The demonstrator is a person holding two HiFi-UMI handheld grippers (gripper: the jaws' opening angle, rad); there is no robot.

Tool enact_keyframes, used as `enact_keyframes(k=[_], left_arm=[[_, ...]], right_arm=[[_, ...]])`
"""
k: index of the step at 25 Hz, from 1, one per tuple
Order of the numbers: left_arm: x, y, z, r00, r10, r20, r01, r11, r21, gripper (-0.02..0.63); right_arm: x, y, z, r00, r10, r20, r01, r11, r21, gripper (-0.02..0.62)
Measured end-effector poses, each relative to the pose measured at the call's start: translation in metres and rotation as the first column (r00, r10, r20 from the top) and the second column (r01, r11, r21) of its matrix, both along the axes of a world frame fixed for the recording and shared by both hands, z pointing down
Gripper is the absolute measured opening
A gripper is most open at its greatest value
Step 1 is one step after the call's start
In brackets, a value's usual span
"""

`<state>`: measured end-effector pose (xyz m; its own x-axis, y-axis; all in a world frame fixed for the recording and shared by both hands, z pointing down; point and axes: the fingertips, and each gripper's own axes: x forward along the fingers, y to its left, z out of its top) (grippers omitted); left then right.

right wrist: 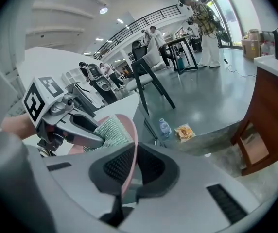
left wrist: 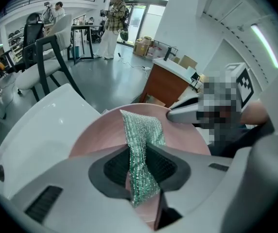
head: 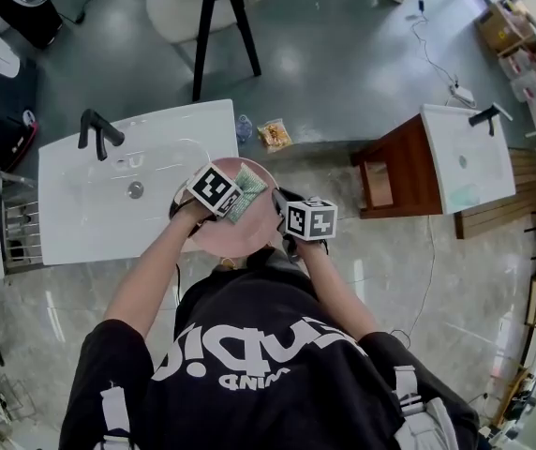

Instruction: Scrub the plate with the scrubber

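A pink plate point(head: 249, 229) is held over the right end of a white sink counter point(head: 81, 204). My right gripper point(head: 285, 221) is shut on the plate's near right rim point(right wrist: 130, 144), which runs edge-on between its jaws. My left gripper point(head: 232, 201) is shut on a green mesh scrubber point(left wrist: 141, 149) that lies pressed on the plate's face point(left wrist: 100, 135). In the right gripper view the scrubber point(right wrist: 111, 131) shows against the plate, beside the left gripper point(right wrist: 97, 139). Both marker cubes sit close together above the plate.
A black faucet point(head: 99, 134) and a drain point(head: 135, 189) mark the sink basin to the left. A water bottle point(head: 243, 128) and a snack packet point(head: 274, 134) lie on the floor behind. A wooden stand with a second basin point(head: 465, 157) is at right, a chair point(head: 207, 7) behind.
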<state>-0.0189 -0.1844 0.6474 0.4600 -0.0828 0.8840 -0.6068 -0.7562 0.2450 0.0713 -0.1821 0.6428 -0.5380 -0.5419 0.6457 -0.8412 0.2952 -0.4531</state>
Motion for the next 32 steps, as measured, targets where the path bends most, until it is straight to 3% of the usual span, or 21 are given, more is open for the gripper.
enact_keyframes(k=[10,19,26,32], left_arm=[[-0.034,-0.033,-0.004,0.994,-0.107,0.030,0.104,0.990,0.099,0.107],[-0.073,-0.030,-0.006,0.982,-0.176,0.070,0.171,0.982,0.076,0.106],[-0.091,-0.012,-0.007,0.980,-0.159,0.117,0.151,0.985,0.080,0.106],[-0.096,0.021,-0.008,0.984,-0.100,0.149,0.101,0.995,0.001,0.106]], right_arm=[[-0.002,-0.002,-0.001,1.000,-0.012,0.002,0.012,1.000,0.008,0.029],[-0.001,-0.003,-0.004,1.000,-0.001,-0.018,0.002,0.999,0.046,0.028],[-0.001,-0.001,-0.003,1.000,0.016,-0.017,-0.015,0.998,0.055,0.028],[0.001,-0.001,-0.004,0.999,0.034,-0.019,-0.033,0.998,0.054,0.028]])
